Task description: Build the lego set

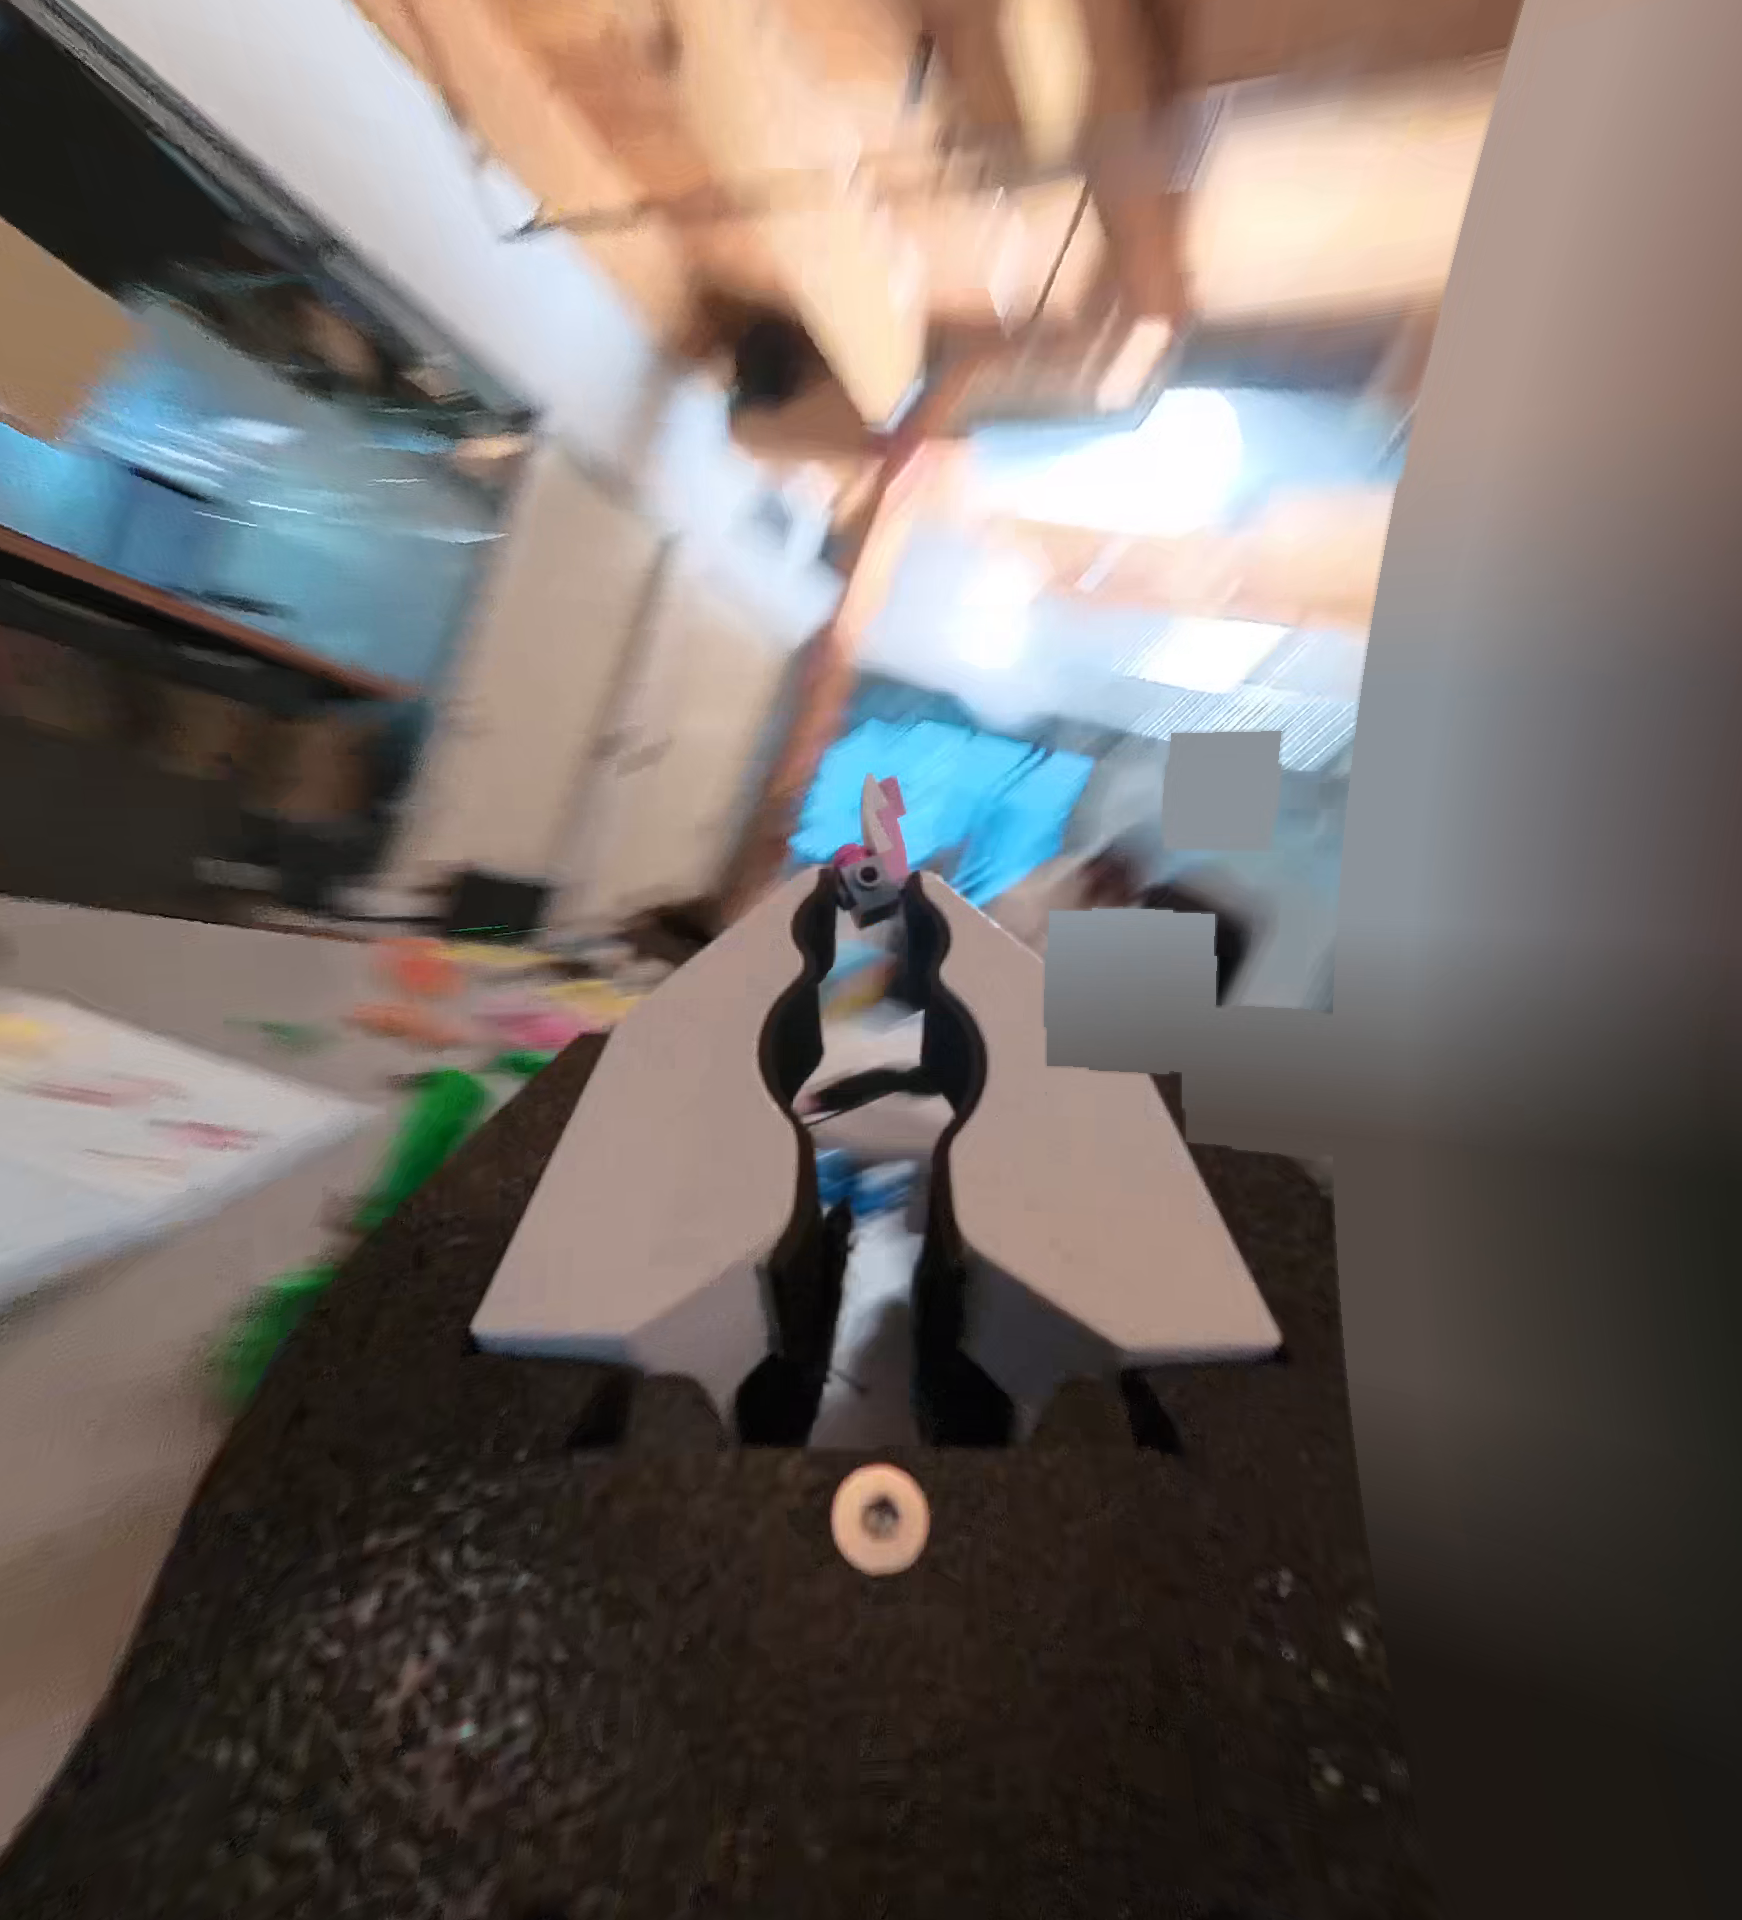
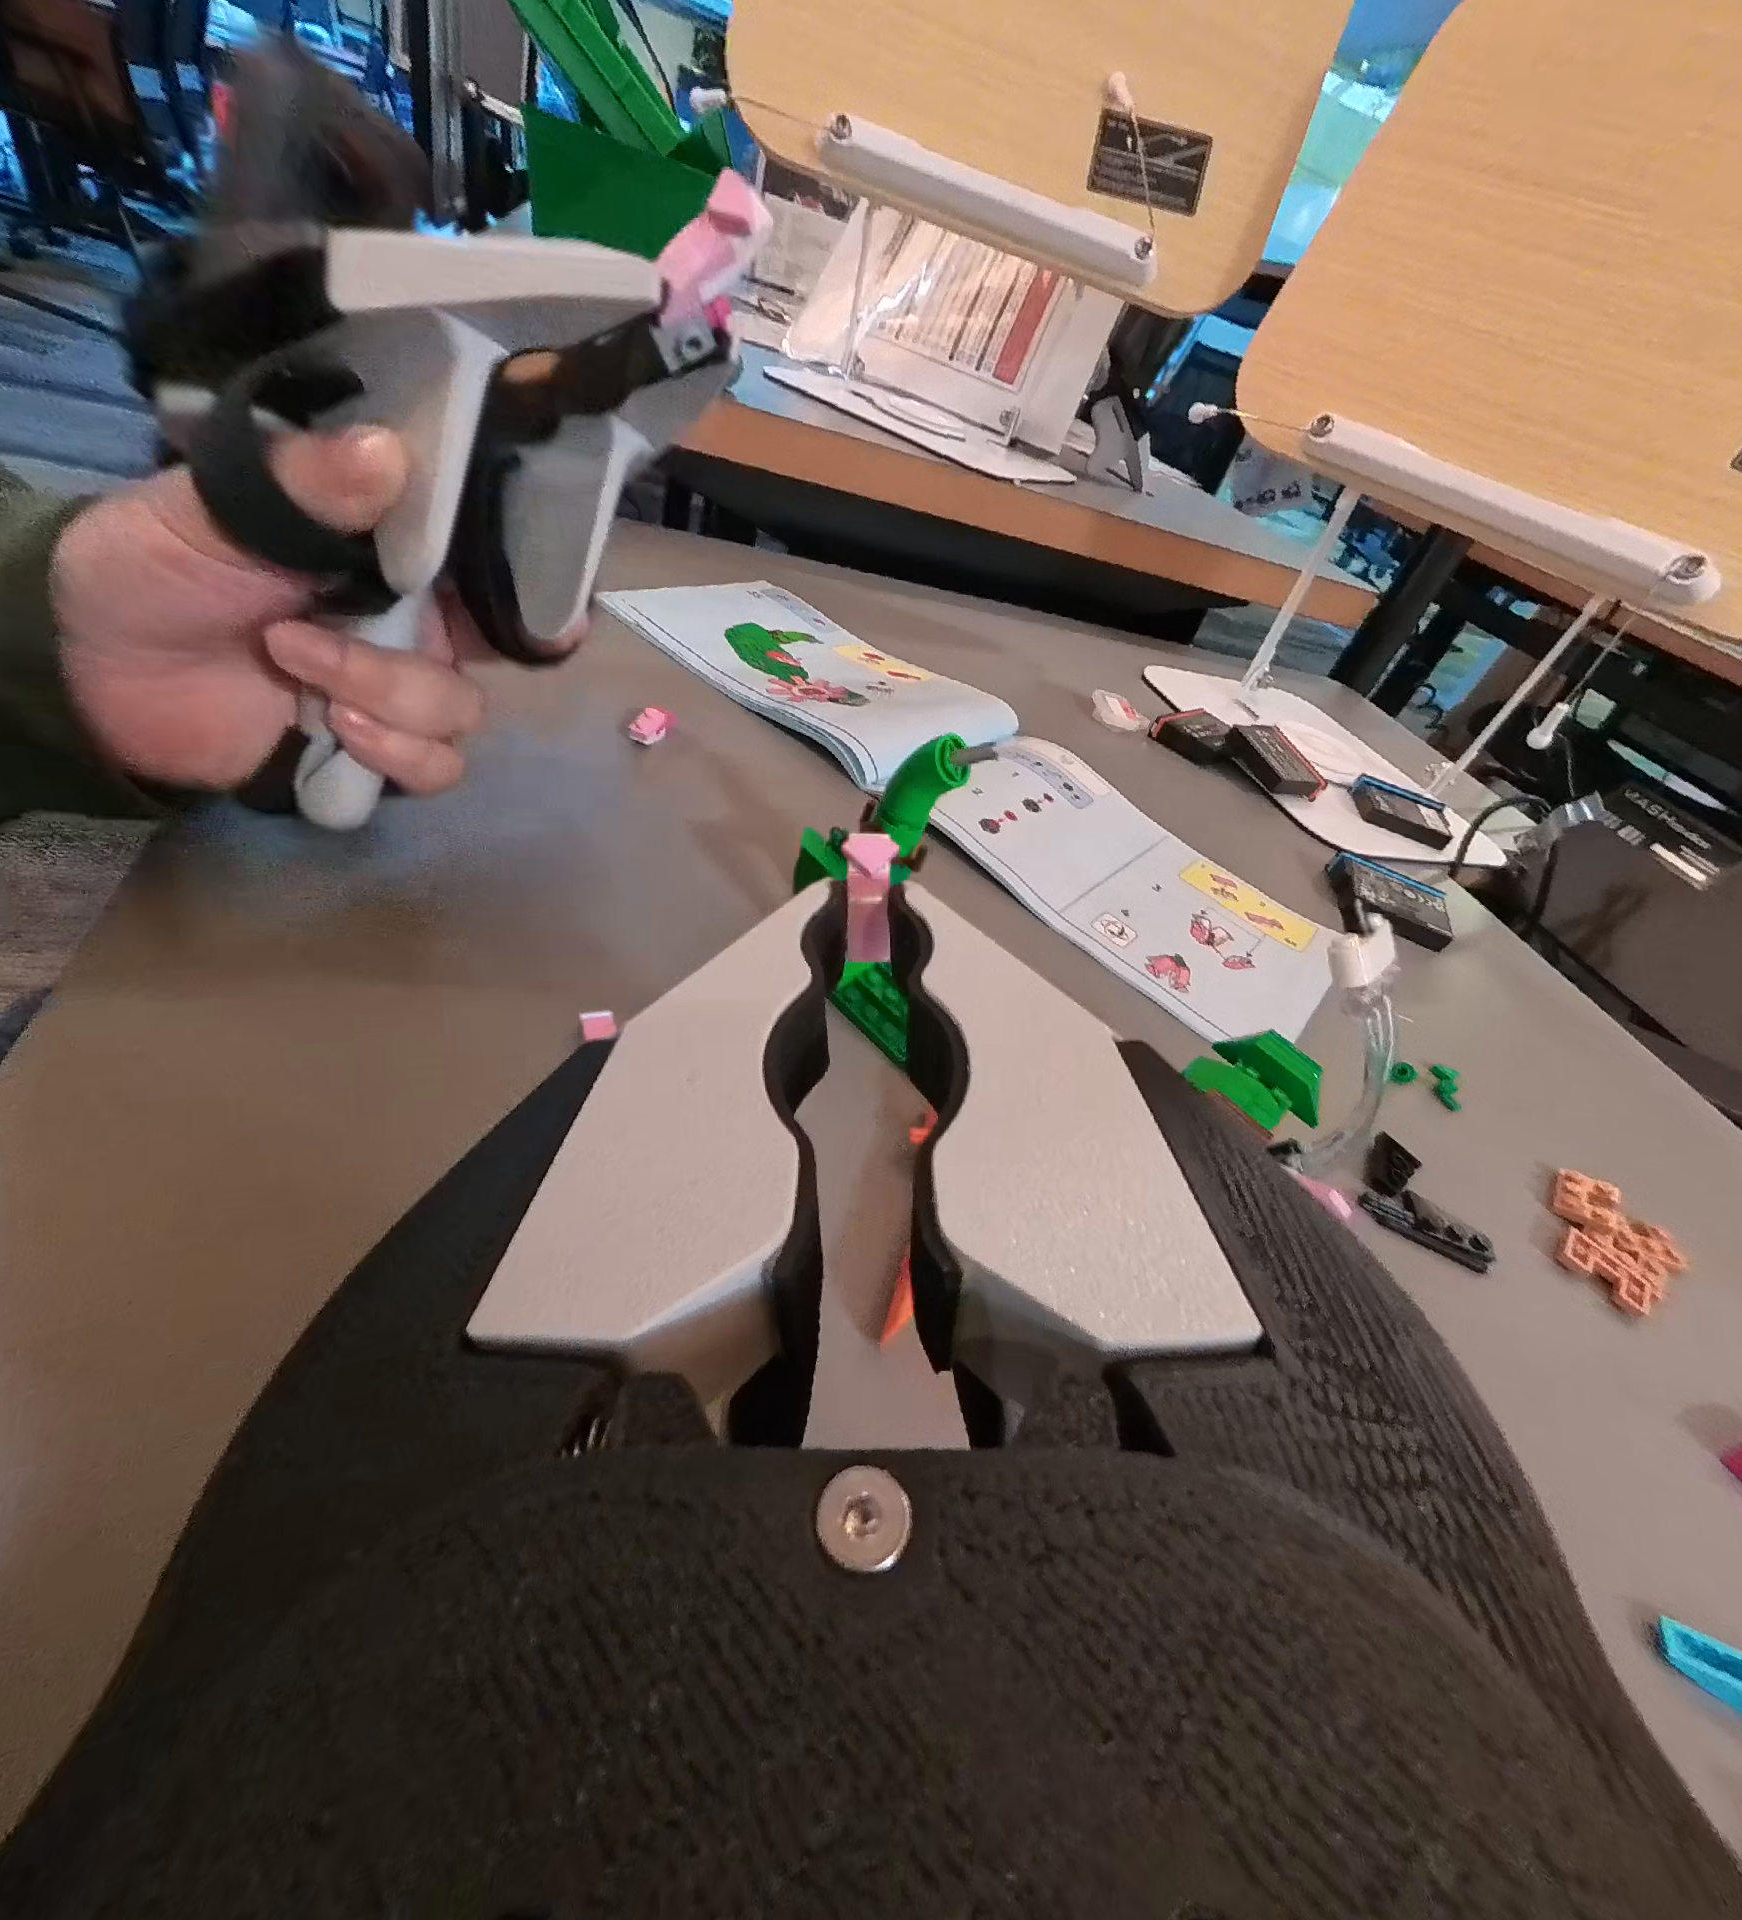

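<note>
Right gripper, nearest: fingers clenched on a small pink piece at the tips, above the grey table. Just beyond, green lego build, then open instruction booklet. Orange pieces to the right. Far left, raised: left gripper, grasping a pink-and-grey lego assembly; hand holds it.
</note>
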A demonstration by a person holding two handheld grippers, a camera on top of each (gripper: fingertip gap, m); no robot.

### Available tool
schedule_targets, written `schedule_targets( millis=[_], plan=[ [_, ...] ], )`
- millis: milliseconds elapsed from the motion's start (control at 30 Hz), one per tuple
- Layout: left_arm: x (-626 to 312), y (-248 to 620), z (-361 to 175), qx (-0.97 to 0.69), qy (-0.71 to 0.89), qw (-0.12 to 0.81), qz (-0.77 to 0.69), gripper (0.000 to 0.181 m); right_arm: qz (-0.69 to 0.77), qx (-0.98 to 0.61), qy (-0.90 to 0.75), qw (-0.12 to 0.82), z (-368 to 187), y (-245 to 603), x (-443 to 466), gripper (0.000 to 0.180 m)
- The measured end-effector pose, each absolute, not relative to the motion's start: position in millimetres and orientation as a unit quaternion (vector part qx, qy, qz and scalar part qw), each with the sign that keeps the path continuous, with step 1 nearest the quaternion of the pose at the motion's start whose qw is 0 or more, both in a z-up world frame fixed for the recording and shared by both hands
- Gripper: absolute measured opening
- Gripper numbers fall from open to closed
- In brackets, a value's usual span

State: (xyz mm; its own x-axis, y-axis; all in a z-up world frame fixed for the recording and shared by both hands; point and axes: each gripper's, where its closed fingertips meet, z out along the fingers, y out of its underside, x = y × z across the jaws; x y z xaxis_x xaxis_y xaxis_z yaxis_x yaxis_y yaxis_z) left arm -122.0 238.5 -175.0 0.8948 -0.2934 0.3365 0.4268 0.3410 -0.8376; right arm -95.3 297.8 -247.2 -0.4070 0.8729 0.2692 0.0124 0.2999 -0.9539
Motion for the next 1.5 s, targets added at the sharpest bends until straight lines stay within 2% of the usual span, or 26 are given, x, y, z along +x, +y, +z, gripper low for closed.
schedule_targets(
  millis=[100,200,400,567,1100,1500],
  plan=[
    [-124.7,242.3,-171.4,-0.615,-0.009,0.788,-0.005,0.011,0.491,-0.335,-0.680,0.429,-250.9,299.8,-96.6,0.006],
    [-126.3,241.1,-167.7,-0.649,0.041,0.745,0.147,0.011,0.485,-0.332,-0.687,0.427,-253.7,297.9,-96.8,0.006],
    [-132.0,242.8,-177.2,-0.676,0.113,0.644,0.340,0.011,0.477,-0.328,-0.695,0.426,-256.4,295.4,-96.6,0.006],
    [-133.0,243.1,-182.4,-0.670,0.158,0.586,0.429,0.011,0.477,-0.327,-0.697,0.425,-257.0,294.8,-96.5,0.006],
    [-131.5,246.6,-193.3,-0.684,0.154,0.586,0.407,0.011,0.473,-0.322,-0.702,0.424,-258.6,293.2,-96.3,0.006],
    [-136.3,246.9,-200.8,-0.716,0.051,0.663,0.215,0.011,0.471,-0.320,-0.704,0.424,-259.3,292.1,-96.1,0.006]
  ],
)
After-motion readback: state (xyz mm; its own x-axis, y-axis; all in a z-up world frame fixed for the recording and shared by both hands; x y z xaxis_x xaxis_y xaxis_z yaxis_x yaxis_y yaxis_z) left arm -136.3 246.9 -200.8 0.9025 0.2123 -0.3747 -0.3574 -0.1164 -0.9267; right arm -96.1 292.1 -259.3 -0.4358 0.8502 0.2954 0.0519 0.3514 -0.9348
